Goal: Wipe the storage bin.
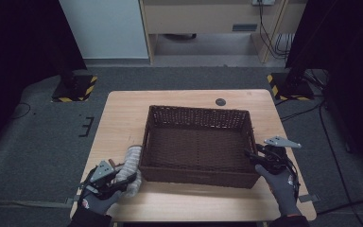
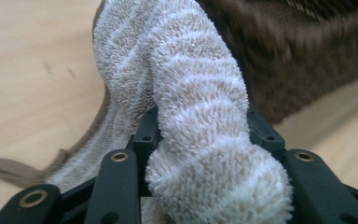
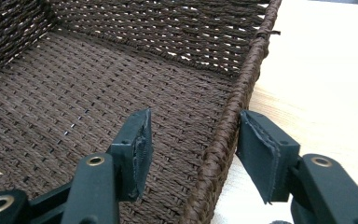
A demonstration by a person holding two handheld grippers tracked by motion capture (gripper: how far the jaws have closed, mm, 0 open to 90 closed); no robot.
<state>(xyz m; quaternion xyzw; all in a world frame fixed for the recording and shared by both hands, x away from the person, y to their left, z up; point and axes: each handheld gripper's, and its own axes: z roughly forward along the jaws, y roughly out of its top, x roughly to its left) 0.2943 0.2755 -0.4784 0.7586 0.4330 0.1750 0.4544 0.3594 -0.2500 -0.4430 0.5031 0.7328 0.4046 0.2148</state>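
On the wooden tabletop (image 1: 123, 113), a rolled beige terry towel (image 2: 191, 116) lies against the dark brown woven basket (image 1: 198, 120), clamped in the left tool (image 1: 118, 182). The right tool (image 3: 193, 140) straddles the basket's rim, jaws apart, one pad touching the outside.

A: Where's the left hand (image 1: 99, 198)?

B: Low at the near left corner, gloved, forearm coming in from the bottom edge. It holds the left gripper (image 1: 131, 177) pointing forward and a little to the right, its grey plate on top.

A: And its jaws?

B: Partly closed, pressed on both sides of a rolled towel (image 2: 200, 116).

A: The right side?

B: The gloved right hand (image 1: 281, 189) sits near the right edge, wrist angled inward. The right gripper (image 1: 248, 154) points left. Its jaws stand apart, one on either side of a basket rim (image 3: 223, 140); the outer pad lies against the rim, the inner one stands clear.
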